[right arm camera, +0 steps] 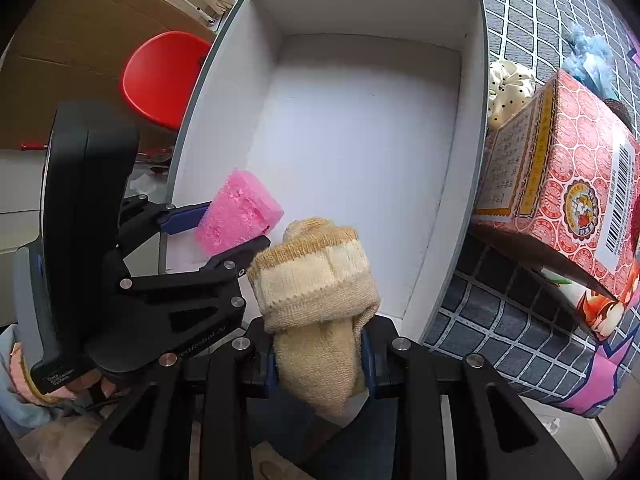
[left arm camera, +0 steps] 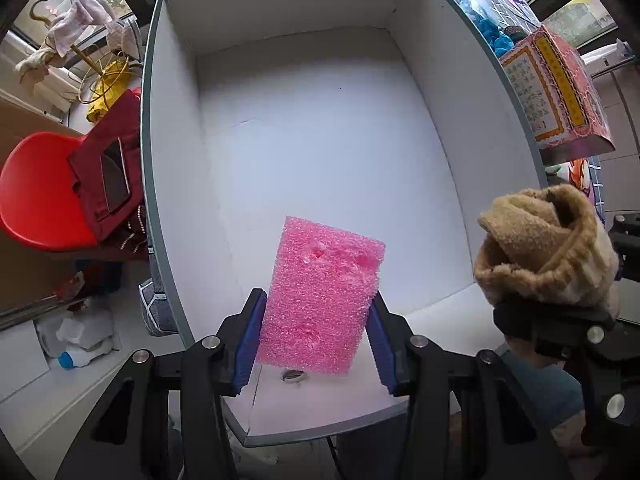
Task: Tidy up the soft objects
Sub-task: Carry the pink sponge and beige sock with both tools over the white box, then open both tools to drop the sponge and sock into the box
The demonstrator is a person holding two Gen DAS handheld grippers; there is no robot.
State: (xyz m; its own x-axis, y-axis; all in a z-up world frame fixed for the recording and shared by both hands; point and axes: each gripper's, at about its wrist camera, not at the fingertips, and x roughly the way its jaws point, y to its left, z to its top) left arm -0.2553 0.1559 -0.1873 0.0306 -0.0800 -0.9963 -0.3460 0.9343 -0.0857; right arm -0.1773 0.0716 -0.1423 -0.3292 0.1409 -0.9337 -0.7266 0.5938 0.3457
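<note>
My left gripper (left arm camera: 316, 322) points down into a large white box (left arm camera: 320, 128) and is shut on a pink foam sponge (left arm camera: 320, 296), its blue pads pressing both sides. The sponge hangs above the box's near end. In the right wrist view the same pink foam sponge (right arm camera: 238, 216) shows in the left gripper (right arm camera: 230, 222) over the white box (right arm camera: 360, 140). My right gripper (right arm camera: 320, 360) is shut on a rolled beige sock (right arm camera: 316, 284), held over the box's near right corner. From the left wrist camera the rolled beige sock (left arm camera: 544, 248) is seen at the right, with the right gripper's jaw tips hidden under it.
A red patterned carton (right arm camera: 560, 176) lies right of the box on a grey checked cloth (right arm camera: 500, 320). Blue fluffy things (right arm camera: 592, 60) and a dotted cream item (right arm camera: 508, 88) lie behind it. A red chair (left arm camera: 44, 188) with dark red cloth stands left of the box. A small metal ring (left arm camera: 294, 376) lies on the box floor.
</note>
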